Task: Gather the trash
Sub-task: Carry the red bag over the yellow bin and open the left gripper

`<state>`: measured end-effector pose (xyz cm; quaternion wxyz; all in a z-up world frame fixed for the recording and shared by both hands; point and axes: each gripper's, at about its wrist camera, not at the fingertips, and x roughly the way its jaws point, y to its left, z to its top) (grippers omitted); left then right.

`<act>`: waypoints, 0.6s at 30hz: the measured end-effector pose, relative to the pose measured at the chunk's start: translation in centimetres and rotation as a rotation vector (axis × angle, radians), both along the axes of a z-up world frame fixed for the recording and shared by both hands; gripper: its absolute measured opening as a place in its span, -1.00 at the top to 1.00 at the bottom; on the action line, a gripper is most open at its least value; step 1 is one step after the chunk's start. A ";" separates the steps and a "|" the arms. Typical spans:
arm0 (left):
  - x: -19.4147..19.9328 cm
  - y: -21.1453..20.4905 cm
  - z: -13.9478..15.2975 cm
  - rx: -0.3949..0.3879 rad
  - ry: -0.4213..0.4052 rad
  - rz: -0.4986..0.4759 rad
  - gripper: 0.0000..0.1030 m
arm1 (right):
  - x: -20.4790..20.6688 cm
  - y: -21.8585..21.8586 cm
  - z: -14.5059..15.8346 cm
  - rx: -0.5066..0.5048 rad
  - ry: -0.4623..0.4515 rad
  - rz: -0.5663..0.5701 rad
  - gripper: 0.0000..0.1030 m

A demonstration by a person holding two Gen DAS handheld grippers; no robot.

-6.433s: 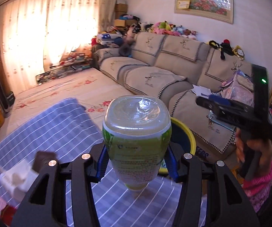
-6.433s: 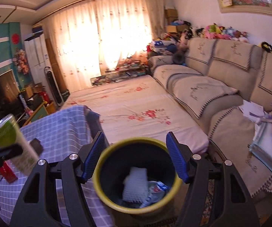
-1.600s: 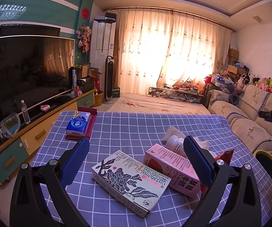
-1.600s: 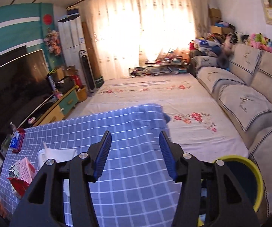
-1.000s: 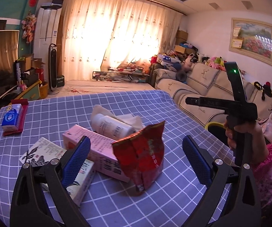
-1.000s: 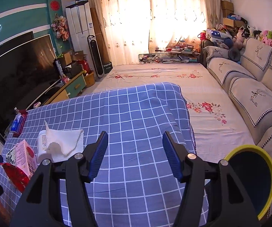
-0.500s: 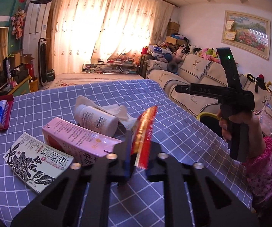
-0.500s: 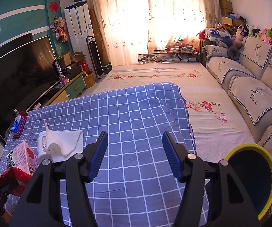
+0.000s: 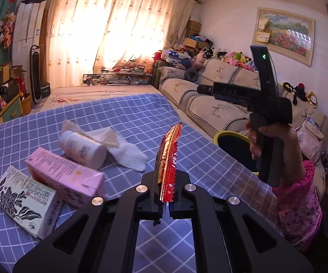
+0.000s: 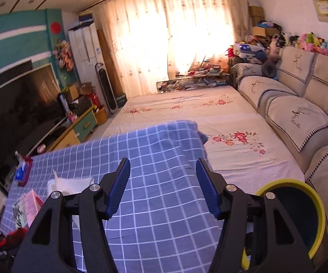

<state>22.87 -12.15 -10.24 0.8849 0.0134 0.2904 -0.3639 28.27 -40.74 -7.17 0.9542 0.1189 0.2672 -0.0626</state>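
One piece of trash is in our grip at this moment: the left hand-held gripper [image 9: 164,195] is clamped tight on a red snack wrapper [image 9: 168,157], which stands up edge-on between the pads, clear of the surface [image 9: 141,118]. Our right hand-held gripper [image 10: 162,186] stands partly open with nothing between its blue pads, raised over the checked cloth just beside the bin [image 10: 309,207]. By our reckoning the job is in its middle: the wrapper has been picked but not yet dropped, and four things remain on the cloth to our left, namely a white bottle [image 9: 83,146], a crumpled tissue [image 9: 123,150] lying against it, a pink carton [image 9: 66,175] and a white box with a dark flower print [image 9: 25,199] touching the carton. What already lies in the bin we cannot tell, since its inside reads only as dark. From the wrapper to the bin the cloth is bare, so the path to the right looks open; the surface edge runs between us and the yellow rim, and the bin sits below that edge, tight between the surface and the sofa [image 9: 211,111]. The right hand [image 9: 266,136] hangs close by the rim in the left view, so we judge it the one thing to steer around.
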 end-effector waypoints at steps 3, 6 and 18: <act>-0.1 -2.2 0.8 -0.002 0.014 -0.057 0.92 | -2.8 -2.2 1.4 -0.025 -0.026 -0.051 -0.23; -0.1 -5.9 1.3 0.017 0.017 -0.127 0.92 | -6.6 -4.8 1.9 -0.056 -0.038 -0.110 -0.24; 1.3 -26.0 1.3 0.029 0.106 -0.411 0.92 | -20.8 -16.1 0.4 -0.058 -0.019 -0.399 -0.26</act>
